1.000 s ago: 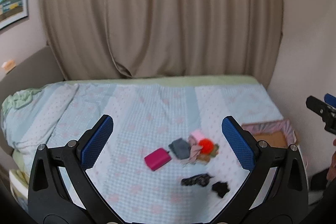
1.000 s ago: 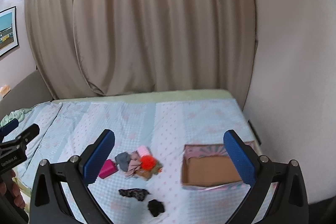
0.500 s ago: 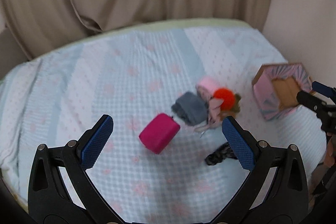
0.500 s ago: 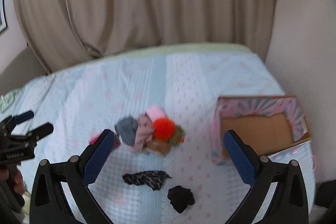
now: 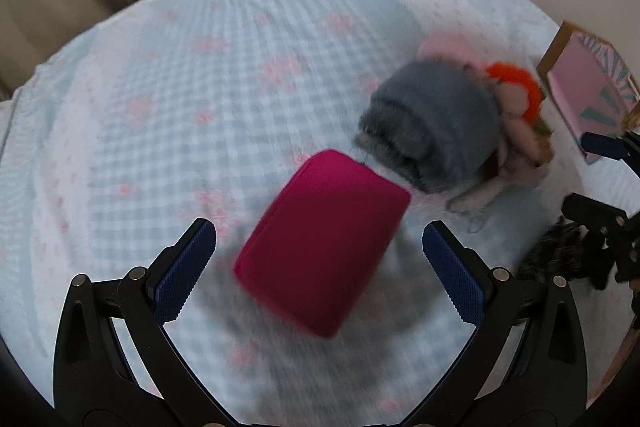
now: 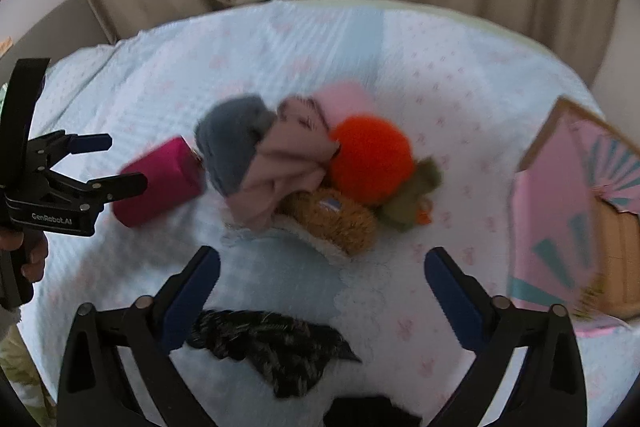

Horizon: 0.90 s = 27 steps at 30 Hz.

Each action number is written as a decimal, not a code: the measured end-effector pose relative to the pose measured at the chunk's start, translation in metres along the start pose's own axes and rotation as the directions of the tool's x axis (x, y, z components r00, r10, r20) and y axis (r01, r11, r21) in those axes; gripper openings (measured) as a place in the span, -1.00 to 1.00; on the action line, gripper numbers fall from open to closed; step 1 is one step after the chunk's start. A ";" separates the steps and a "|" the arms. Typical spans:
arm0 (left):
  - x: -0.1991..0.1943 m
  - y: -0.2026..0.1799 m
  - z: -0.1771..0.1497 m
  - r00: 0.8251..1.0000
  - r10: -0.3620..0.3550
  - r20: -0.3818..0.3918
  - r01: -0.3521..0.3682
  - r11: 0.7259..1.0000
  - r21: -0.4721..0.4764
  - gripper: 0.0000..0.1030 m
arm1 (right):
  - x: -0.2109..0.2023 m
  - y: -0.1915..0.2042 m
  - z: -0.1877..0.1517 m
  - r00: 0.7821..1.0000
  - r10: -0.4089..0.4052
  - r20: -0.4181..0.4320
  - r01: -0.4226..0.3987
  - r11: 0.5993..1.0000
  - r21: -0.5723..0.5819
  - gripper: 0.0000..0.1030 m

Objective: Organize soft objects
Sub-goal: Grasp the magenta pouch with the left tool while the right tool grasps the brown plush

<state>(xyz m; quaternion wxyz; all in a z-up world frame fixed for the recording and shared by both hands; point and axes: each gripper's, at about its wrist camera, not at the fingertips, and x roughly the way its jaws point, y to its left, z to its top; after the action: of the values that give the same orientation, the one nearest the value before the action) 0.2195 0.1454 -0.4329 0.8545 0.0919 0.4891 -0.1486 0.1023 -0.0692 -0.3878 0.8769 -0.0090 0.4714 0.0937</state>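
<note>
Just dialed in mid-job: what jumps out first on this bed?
A magenta pouch lies between the open left gripper fingers. Right of it sits a heap: grey knit, orange pompom, brown plush. A pink box stands at far right.

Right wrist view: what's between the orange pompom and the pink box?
Bare bedspread lies between orange pompom and pink box, shown in the right wrist view.

You see a magenta pouch [image 5: 324,243] of smooth matt cloth; grey knit [image 5: 436,123] fuzzy; orange pompom [image 6: 370,159] fluffy. Bed cover [image 5: 180,99] is textured woven cotton, matt. Box [image 6: 576,219]: printed cardboard, brown inside. Your gripper pads [image 5: 184,267] are ribbed blue rubber on black plastic.
</note>
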 end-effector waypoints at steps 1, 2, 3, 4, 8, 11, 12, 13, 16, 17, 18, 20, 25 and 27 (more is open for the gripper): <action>0.009 0.000 -0.001 1.000 -0.004 -0.006 0.005 1.000 0.006 0.99 | 0.011 -0.003 -0.001 1.000 0.010 -0.013 -0.010 1.000 -0.003 0.85; 0.017 -0.001 -0.003 1.000 -0.008 -0.012 0.008 1.000 0.013 0.99 | 0.019 -0.005 -0.001 1.000 0.019 -0.018 -0.019 1.000 -0.005 0.82; 0.023 -0.001 -0.004 1.000 -0.010 -0.017 0.011 1.000 0.017 0.99 | 0.026 -0.007 0.000 0.999 0.036 -0.024 -0.036 0.999 -0.007 0.79; 0.029 -0.001 -0.005 1.000 -0.012 -0.021 0.013 1.000 0.021 0.99 | 0.029 -0.009 0.000 0.998 0.049 -0.027 -0.050 0.999 -0.008 0.78; 0.047 -0.002 -0.008 0.999 -0.014 -0.032 0.014 0.999 0.030 0.99 | 0.045 -0.015 0.006 0.992 0.118 -0.042 -0.120 0.992 -0.045 0.77; 0.056 -0.002 -0.008 0.999 -0.015 -0.040 0.016 1.000 0.025 0.93 | 0.058 -0.010 0.013 0.985 0.160 -0.064 -0.165 0.982 -0.090 0.53; 0.058 -0.001 -0.008 0.999 -0.016 -0.045 0.017 1.000 0.022 0.93 | 0.062 -0.010 0.014 0.984 0.163 -0.071 -0.170 0.980 -0.102 0.48; 0.062 -0.001 -0.008 0.999 -0.014 -0.052 0.015 1.000 0.020 0.92 | 0.064 -0.009 0.016 0.985 0.161 -0.070 -0.168 0.978 -0.120 0.46; 0.064 -0.003 -0.005 0.999 -0.004 -0.040 0.005 0.999 0.032 0.75 | 0.066 -0.008 0.017 0.986 0.150 -0.069 -0.158 0.976 -0.149 0.19; 0.063 -0.004 -0.004 0.999 -0.004 -0.038 0.005 0.999 0.035 0.64 | 0.065 -0.009 0.017 0.987 0.147 -0.066 -0.155 0.976 -0.150 0.07; 0.062 -0.004 -0.004 0.999 -0.006 -0.036 0.007 0.999 0.034 0.58 | 0.065 -0.010 0.016 0.987 0.146 -0.065 -0.154 0.977 -0.149 -0.04; 0.060 -0.004 -0.002 0.999 -0.010 -0.035 0.011 1.000 0.025 0.35 | 0.060 -0.012 0.012 0.988 0.143 -0.055 -0.150 0.978 -0.147 -0.13; 0.053 0.000 0.004 0.999 -0.025 -0.036 0.025 1.000 -0.017 0.06 | 0.045 -0.006 0.003 0.991 0.130 -0.032 -0.134 0.981 -0.140 -0.32; 0.048 0.002 0.004 0.999 -0.028 -0.035 0.026 0.999 -0.033 0.01 | 0.040 -0.003 0.001 0.992 0.126 -0.022 -0.128 0.982 -0.141 -0.38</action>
<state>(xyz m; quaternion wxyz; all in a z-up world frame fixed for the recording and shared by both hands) 0.2463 0.1384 -0.4725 0.8451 0.0739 0.5077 -0.1506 0.1251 -0.0663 -0.4205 0.8633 -0.0419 0.4687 0.1824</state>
